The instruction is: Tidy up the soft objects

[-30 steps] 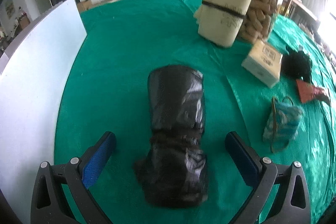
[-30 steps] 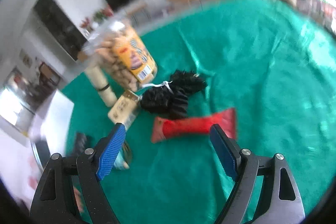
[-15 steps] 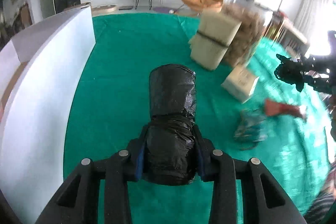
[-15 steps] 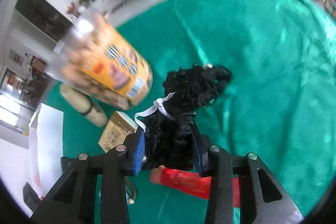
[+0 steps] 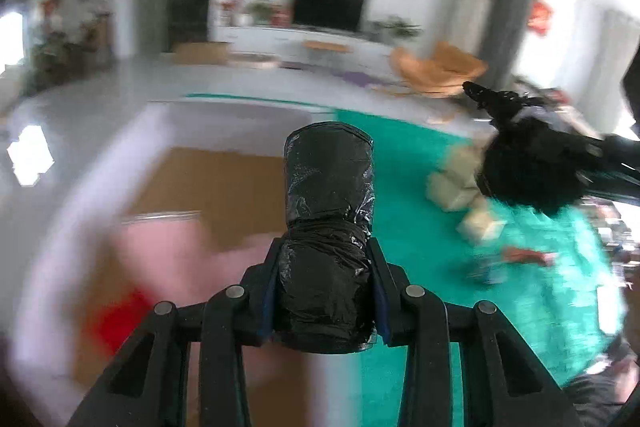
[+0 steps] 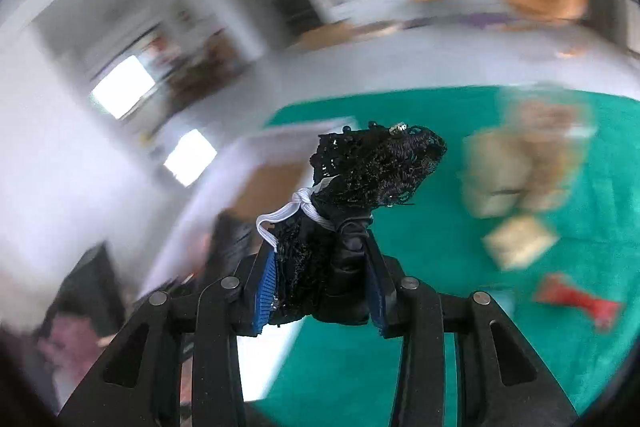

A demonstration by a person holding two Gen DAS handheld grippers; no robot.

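Note:
My left gripper (image 5: 326, 247) is shut on a black plastic-wrapped roll (image 5: 328, 187), held in the air and sticking out forward past the fingers. Blurred below and left of it lies a white-walled box (image 5: 132, 147) with a brown bottom, holding something pink (image 5: 168, 251) and something red (image 5: 116, 319). My right gripper (image 6: 320, 263) is shut on a black mesh bundle (image 6: 380, 163) tied with a white elastic band (image 6: 288, 215). In the left wrist view that bundle (image 5: 520, 171) hangs at the right, above the green cloth.
A green cloth (image 6: 440, 267) covers the table. On it lie a beige roll and jar (image 6: 520, 163), a small carton (image 6: 520, 239) and a red packet (image 6: 576, 301), all blurred. A person (image 6: 68, 343) shows at the lower left of the right wrist view.
Both grippers went from open to shut, the left on the black roll, the right on the mesh bundle. Both lifted their loads off the cloth and swung left toward the white box.

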